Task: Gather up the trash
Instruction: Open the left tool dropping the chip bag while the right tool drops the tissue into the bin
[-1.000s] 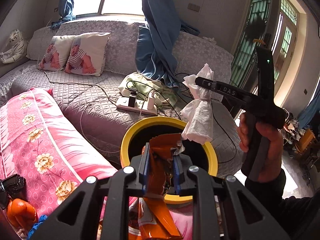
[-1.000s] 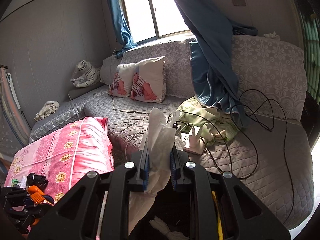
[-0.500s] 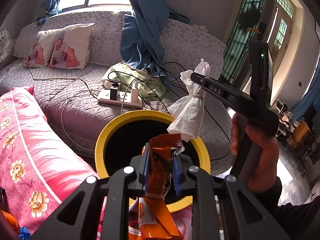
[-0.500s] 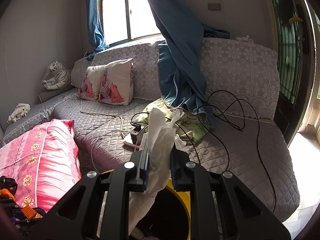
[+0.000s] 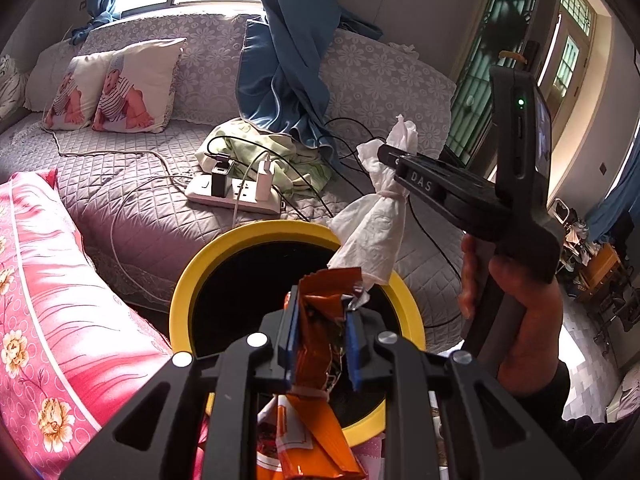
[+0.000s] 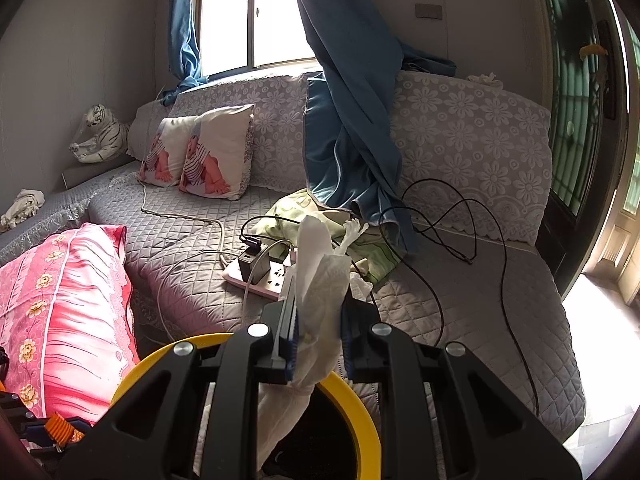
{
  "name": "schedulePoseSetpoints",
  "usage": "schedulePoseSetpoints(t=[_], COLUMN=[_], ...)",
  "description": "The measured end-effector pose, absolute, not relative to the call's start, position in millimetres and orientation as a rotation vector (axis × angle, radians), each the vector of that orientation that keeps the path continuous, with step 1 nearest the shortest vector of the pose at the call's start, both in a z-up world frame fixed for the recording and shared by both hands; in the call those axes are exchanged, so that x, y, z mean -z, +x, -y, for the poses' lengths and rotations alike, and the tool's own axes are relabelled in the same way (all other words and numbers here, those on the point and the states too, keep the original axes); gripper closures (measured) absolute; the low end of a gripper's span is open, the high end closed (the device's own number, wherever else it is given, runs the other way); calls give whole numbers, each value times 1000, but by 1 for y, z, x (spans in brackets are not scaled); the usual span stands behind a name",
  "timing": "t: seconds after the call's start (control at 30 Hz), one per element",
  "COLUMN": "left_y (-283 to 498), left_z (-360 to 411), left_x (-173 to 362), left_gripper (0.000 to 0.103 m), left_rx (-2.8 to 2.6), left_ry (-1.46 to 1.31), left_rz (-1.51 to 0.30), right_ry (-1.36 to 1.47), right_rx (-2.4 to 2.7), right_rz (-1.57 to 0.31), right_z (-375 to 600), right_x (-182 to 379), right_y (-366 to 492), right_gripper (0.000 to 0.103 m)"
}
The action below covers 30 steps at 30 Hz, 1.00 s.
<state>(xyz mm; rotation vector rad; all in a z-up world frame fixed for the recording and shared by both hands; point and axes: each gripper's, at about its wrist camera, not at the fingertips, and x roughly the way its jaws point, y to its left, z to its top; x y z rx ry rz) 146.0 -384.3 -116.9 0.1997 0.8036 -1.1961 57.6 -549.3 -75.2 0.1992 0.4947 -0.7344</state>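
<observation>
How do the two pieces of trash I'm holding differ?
The orange wrapper is glossy, stiff and creased; the white tissue is soft and limp. The left gripper holds the wrapper, the right gripper the tissue. Both hang clamped above the yellow-rimmed bin.

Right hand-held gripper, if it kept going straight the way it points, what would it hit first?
Probably the power strip on the sofa, with its plugged-in chargers; depth is hard to judge. The right hand-held gripper holds a tissue above the yellow bin.

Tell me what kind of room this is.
Most likely a home living room: a long sofa with a quilted grey cover, baby-print cushions, blue curtains at a window, and a power strip on the seat.
</observation>
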Motion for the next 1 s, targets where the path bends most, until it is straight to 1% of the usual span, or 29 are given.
schedulePoseSetpoints(t=[0.4, 0.43, 0.47, 0.5, 0.57, 0.6, 0.73, 1.0], left_y=[147, 147, 147, 148, 152, 154, 162, 174], left_z=[392, 391, 389, 387, 382, 379, 371, 340], left_x=[122, 121, 121, 121, 122, 123, 124, 110], left_gripper=[84, 83, 79, 69, 55, 53, 52, 52], left_rx=[1193, 1190, 1185, 1179, 1161, 1153, 1130, 1061], left_ry=[191, 189, 185, 177, 155, 147, 121, 95], left_rz=[-818, -813, -811, -812, -818, -823, -844, -804], right_ry=[195, 198, 200, 201, 210, 216, 226, 195], right_rx=[739, 739, 741, 748, 763, 768, 787, 747], right_rz=[-494, -491, -489, -487, -479, -477, -461, -419], right_z=[555, 555, 555, 556, 559, 561, 562, 542], right_x=[71, 70, 69, 68, 65, 65, 58, 38], right_y=[62, 62, 62, 61, 59, 58, 52, 44], right_gripper=[86, 84, 81, 77, 65, 57, 56, 56])
